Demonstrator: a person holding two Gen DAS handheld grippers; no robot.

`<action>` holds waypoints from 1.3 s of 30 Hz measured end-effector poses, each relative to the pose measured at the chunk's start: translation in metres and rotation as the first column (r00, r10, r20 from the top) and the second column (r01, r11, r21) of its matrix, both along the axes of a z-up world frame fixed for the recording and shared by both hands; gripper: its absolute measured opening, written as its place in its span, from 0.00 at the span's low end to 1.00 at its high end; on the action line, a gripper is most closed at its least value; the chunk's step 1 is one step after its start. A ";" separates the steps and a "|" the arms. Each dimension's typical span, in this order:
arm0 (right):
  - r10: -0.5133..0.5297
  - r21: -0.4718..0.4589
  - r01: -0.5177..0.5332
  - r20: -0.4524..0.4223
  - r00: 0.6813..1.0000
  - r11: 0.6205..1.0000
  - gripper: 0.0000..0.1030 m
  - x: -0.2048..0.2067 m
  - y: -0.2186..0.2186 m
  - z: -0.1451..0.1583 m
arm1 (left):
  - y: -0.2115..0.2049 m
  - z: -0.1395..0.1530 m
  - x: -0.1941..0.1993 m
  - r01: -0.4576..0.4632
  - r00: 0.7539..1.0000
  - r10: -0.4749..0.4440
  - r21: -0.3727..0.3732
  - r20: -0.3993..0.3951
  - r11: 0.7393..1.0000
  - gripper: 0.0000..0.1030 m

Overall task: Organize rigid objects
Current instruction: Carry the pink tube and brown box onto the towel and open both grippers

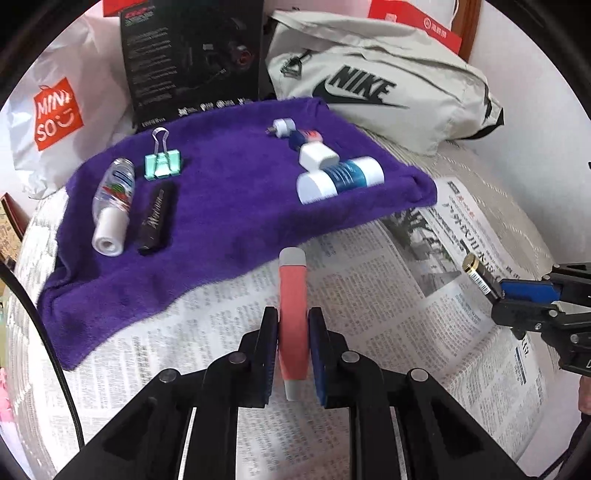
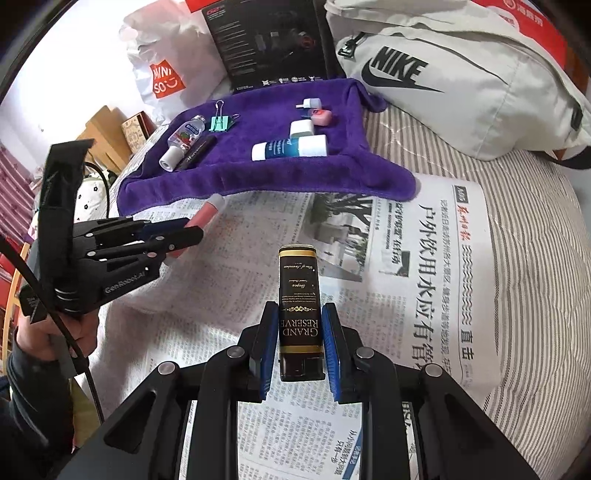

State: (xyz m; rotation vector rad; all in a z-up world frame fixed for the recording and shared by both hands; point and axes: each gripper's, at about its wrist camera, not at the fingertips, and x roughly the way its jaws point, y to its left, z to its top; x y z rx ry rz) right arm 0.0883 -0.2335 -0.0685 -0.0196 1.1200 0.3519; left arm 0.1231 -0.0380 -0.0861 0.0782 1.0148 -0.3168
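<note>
Newspaper [image 2: 424,266]: spread flat over the bed, printed with large Chinese headlines and a photo.
Bedcover [image 2: 524,206]: grey-and-white striped, showing to the right of the newspaper.
Nike bag [image 2: 461,74]: pale grey fabric with a black logo, slumped at the far right, its zipper pull hanging at the near left corner.
Black box [image 1: 192,59]: stands upright behind the towel, with small white print and a product picture.
Miniso bag [image 1: 55,118]: white plastic with an orange-red logo, at the far left beside the black box.
Red-and-white packaging [image 1: 417,22]: partly seen behind the Nike bag.
Cardboard boxes [image 2: 110,129]: brown, off the bed's left edge.
</note>
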 end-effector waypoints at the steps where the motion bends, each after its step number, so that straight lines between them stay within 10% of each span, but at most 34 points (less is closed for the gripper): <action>1: 0.003 -0.002 -0.003 0.002 1.000 1.000 0.23 0.001 0.002 0.001 | 0.002 0.002 0.000 -0.002 1.000 0.002 -0.001 0.004 1.000 0.16; 19: 0.082 0.014 -0.083 0.086 0.993 0.996 0.23 0.056 0.047 0.036 | 0.051 0.053 0.031 -0.054 0.993 0.057 -0.032 0.100 0.998 0.16; 39: 0.117 0.044 -0.121 0.081 0.990 0.992 0.23 0.164 0.087 0.029 | 0.086 0.042 0.085 -0.117 0.992 0.121 -0.096 0.046 0.989 0.16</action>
